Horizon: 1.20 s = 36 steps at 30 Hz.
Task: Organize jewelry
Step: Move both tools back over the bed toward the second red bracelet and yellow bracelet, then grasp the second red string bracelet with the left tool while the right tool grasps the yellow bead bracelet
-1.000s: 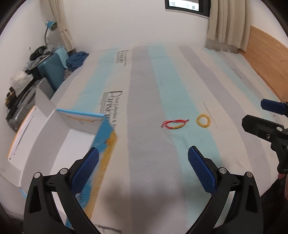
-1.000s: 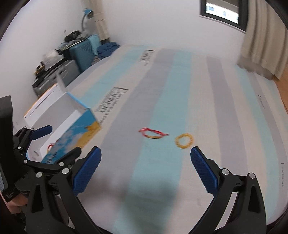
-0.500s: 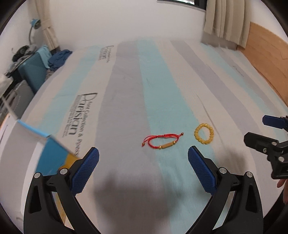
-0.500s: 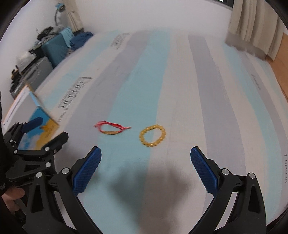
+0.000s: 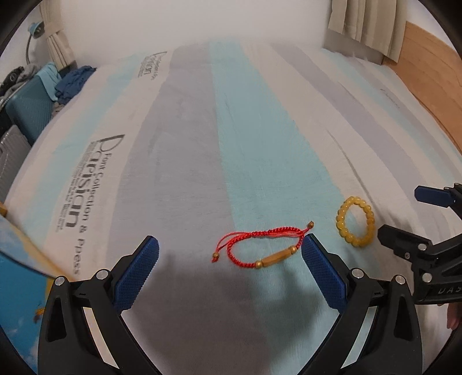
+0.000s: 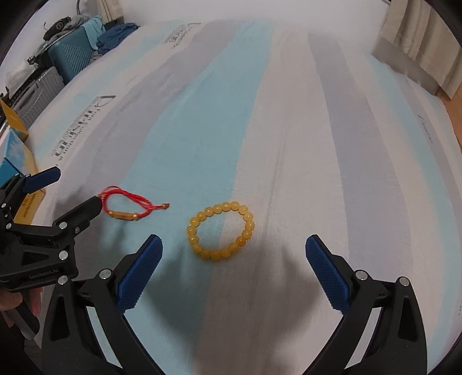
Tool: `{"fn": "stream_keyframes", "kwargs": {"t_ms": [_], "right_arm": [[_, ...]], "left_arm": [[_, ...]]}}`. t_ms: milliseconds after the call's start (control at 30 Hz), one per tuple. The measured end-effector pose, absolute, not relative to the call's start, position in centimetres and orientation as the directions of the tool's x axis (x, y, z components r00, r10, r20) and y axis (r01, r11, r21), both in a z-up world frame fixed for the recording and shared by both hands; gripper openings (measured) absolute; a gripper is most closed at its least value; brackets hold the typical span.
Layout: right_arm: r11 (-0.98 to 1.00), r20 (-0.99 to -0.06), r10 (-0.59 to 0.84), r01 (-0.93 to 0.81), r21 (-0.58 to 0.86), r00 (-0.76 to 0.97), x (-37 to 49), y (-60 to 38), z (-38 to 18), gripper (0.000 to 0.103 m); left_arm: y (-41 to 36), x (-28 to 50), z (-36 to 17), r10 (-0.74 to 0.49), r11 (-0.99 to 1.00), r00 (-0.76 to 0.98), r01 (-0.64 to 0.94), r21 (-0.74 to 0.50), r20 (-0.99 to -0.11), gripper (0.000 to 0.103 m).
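A red cord bracelet (image 5: 262,246) with a gold tube bead lies flat on the striped bed sheet (image 5: 219,150). A yellow bead bracelet (image 5: 356,221) lies just right of it. My left gripper (image 5: 230,259) is open and empty, hovering just short of the red bracelet, its right fingertip beside the cord. My right gripper (image 6: 234,259) is open and empty, just short of the yellow bracelet (image 6: 221,230). The right wrist view also shows the red bracelet (image 6: 128,206) and the left gripper (image 6: 72,196) beside it.
A blue and yellow cardboard box (image 5: 20,277) stands at the left edge of the bed; it also shows in the right wrist view (image 6: 17,161). Suitcases and clothes (image 6: 72,49) are piled beyond the bed's left side. Curtains (image 5: 363,26) hang at the back right.
Both grippers have moved forward and down toward the bracelets, which now look much larger and closer. The box has slid toward the left edge of both views. Both grippers stay open.
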State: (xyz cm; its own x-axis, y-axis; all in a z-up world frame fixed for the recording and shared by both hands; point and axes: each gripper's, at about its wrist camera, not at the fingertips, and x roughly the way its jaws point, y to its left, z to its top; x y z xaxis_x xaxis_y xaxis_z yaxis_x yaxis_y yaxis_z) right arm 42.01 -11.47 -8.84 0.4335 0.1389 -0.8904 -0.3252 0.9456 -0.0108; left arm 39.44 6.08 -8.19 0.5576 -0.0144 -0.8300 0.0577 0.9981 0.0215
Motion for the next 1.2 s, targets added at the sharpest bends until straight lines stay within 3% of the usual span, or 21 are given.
{"fn": "stream_keyframes", "kwargs": {"t_ms": [433, 767, 867, 967, 1033, 1067, 1100, 1200], "right_arm": [[0.936, -0.907, 0.122, -0.349, -0.029, 0.402, 43.5, -10.5, -12.4, 0.095], [0.924, -0.921, 0.125, -0.382, -0.028, 0.370, 43.8, -10.0, -14.1, 0.078], [0.927, -0.918, 0.131, -0.374, -0.020, 0.373, 43.9, -10.3, -13.7, 0.066], [0.926, -0.919, 0.137, -0.378, -0.015, 0.370, 44.0, -10.4, -13.2, 0.043], [0.926, -0.920, 0.134, -0.378, -0.017, 0.367, 44.1, -10.2, -13.0, 0.027], [0.926, -0.922, 0.131, -0.378, -0.019, 0.366, 44.2, -10.1, -12.9, 0.020], [0.926, -0.922, 0.128, -0.378, -0.021, 0.364, 44.1, -10.1, -12.9, 0.018], [0.928, -0.919, 0.134, -0.373, -0.015, 0.371, 43.8, -10.1, -12.4, 0.018]], "left_arm": [[5.3, 42.0, -11.1, -0.053, 0.994, 0.516, 0.107, 0.003, -0.855, 0.091], [4.9, 42.2, -13.4, -0.069, 0.990, 0.488, 0.141, 0.000, -0.870, 0.079], [4.5, 41.8, -13.2, -0.085, 0.986, 0.485, 0.168, -0.002, -0.870, 0.061], [4.3, 41.6, -13.0, -0.100, 0.982, 0.470, 0.188, -0.011, -0.877, 0.041], [4.4, 41.4, -13.0, -0.118, 0.980, 0.455, 0.199, -0.028, -0.883, 0.018], [4.3, 41.3, -12.9, -0.117, 0.978, 0.452, 0.206, -0.025, -0.884, 0.012], [4.3, 41.2, -12.9, -0.117, 0.977, 0.450, 0.211, -0.022, -0.885, 0.005], [4.0, 40.6, -12.7, -0.132, 0.974, 0.441, 0.225, -0.033, -0.888, 0.003]]}}
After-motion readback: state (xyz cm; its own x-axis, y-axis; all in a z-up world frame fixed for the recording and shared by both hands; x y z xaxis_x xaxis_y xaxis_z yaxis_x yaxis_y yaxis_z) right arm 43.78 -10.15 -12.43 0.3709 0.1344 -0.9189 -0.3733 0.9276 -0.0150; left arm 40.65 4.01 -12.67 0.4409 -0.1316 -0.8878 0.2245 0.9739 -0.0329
